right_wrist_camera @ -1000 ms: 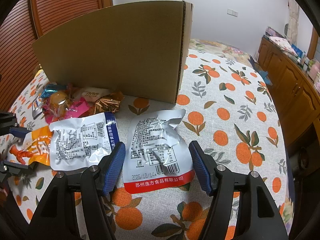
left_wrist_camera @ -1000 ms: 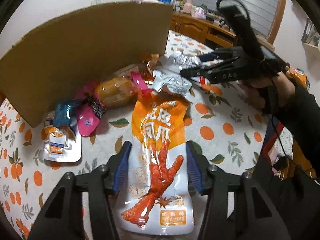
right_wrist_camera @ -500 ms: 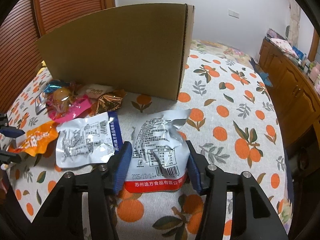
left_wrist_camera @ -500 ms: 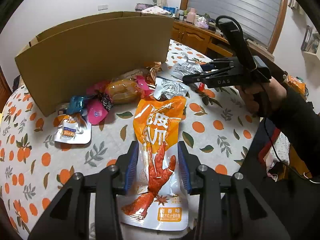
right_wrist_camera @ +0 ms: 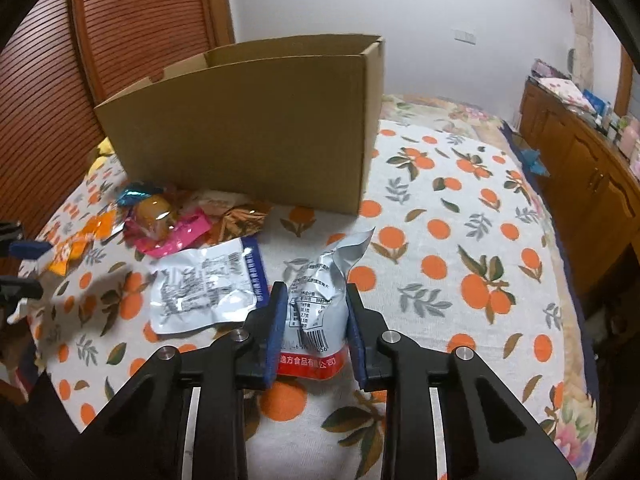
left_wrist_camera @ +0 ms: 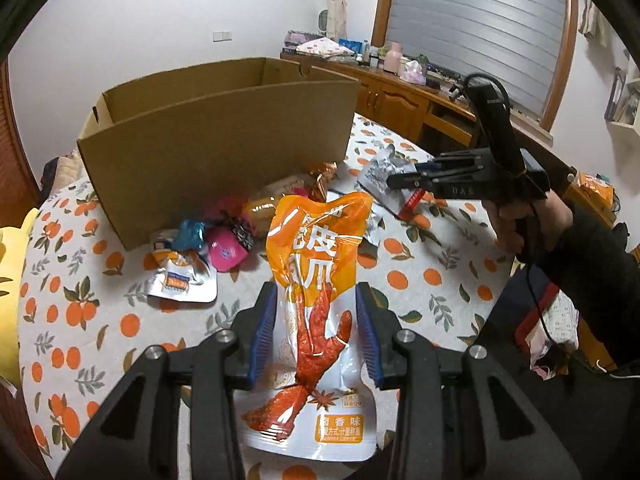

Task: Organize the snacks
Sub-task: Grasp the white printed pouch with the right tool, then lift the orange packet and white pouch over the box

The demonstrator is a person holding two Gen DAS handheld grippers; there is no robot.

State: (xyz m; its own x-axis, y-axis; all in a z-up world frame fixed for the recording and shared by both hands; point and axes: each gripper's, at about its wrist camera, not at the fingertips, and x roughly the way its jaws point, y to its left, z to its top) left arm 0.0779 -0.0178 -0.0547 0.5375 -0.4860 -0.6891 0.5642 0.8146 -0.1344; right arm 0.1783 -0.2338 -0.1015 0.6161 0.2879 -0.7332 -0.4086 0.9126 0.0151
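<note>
My left gripper point(left_wrist_camera: 316, 308) is shut on an orange chicken-feet snack bag point(left_wrist_camera: 320, 264) and holds it lifted off the table. My right gripper point(right_wrist_camera: 316, 312) is shut on a silver snack pouch point(right_wrist_camera: 320, 292) with a red bottom strip, raised above the cloth; it also shows in the left wrist view point(left_wrist_camera: 404, 182). An open cardboard box point(left_wrist_camera: 216, 148) stands behind the snacks, also seen in the right wrist view point(right_wrist_camera: 256, 128). A second silver pouch point(right_wrist_camera: 204, 288) lies flat left of my right gripper.
Small wrapped snacks point(left_wrist_camera: 228, 236) and a white-orange pouch point(left_wrist_camera: 180, 280) lie in front of the box on the orange-print tablecloth point(right_wrist_camera: 460, 248). A wooden cabinet point(right_wrist_camera: 592, 176) runs along the right. A slatted wooden door point(right_wrist_camera: 112, 40) stands behind the box.
Both grippers closed on their packets and lifted them off the table. The views rose, so the box's open top now shows.
</note>
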